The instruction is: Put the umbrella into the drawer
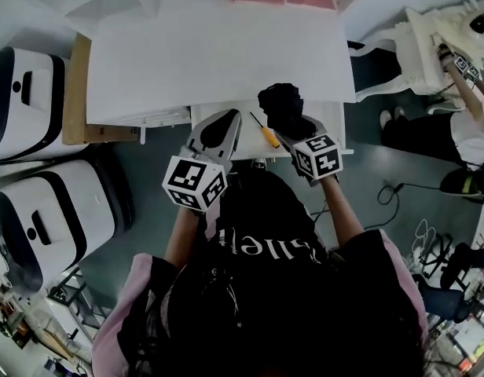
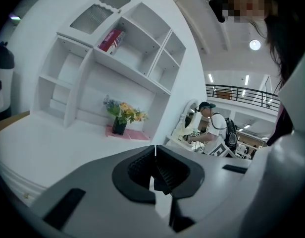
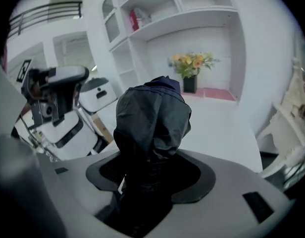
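Jaws of left gripper (image 1: 224, 118) together, right gripper (image 1: 293, 126) clamped.

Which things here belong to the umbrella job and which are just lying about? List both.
Job:
umbrella, clamped in the right hand-held gripper
open drawer
left hand-held gripper, shut and empty

Lying about:
screwdriver in the drawer
flower vase
red box on the shelf

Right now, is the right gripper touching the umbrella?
Touching. In the right gripper view, the right gripper is clamped on the folded black umbrella; its fabric fills the space between the jaws, with no gap.
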Demonstrator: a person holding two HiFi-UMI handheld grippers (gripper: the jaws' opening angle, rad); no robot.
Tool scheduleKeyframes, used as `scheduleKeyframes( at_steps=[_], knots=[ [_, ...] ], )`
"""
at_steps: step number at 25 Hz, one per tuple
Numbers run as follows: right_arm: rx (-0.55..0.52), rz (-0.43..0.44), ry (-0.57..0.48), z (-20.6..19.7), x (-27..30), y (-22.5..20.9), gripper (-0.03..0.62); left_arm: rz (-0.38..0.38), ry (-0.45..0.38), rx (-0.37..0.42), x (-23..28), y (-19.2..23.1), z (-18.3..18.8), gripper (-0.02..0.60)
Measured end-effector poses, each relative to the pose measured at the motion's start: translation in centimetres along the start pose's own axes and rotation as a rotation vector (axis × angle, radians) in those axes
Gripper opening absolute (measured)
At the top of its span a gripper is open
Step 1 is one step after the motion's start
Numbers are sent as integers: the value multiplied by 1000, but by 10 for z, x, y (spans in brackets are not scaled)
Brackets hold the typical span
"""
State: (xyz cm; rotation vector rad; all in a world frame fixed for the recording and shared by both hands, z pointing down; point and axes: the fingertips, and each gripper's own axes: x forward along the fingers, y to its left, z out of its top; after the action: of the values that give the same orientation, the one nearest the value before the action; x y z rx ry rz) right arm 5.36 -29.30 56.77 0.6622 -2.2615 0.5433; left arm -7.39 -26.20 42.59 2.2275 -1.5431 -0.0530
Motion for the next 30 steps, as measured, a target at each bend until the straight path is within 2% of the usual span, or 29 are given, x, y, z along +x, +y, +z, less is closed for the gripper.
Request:
scheduleKeyframes(
  at_steps=[2,6,12,18,27,30],
  knots=[
    [-114,21,69,-9,14,-6,279,29,-6,-7,-3,2,-2,20],
    [-299,132,177,-26,42,-3,279,97,-19,-23,-11,7,-8,20],
    [-472,203,290,-56,79,-4,279,149,-18,-28,-18,11,-14,20],
    [-573,209,366,-80,110,-18,279,199,-18,-45,-25,14,-24,20],
    [-649,240,466,-110,139,-22,279,237,-5,-50,-26,18,-30,20],
    [-633,226,490,-118,147,-24,279,247,-1,-46,-27,21,-29,20]
  ],
)
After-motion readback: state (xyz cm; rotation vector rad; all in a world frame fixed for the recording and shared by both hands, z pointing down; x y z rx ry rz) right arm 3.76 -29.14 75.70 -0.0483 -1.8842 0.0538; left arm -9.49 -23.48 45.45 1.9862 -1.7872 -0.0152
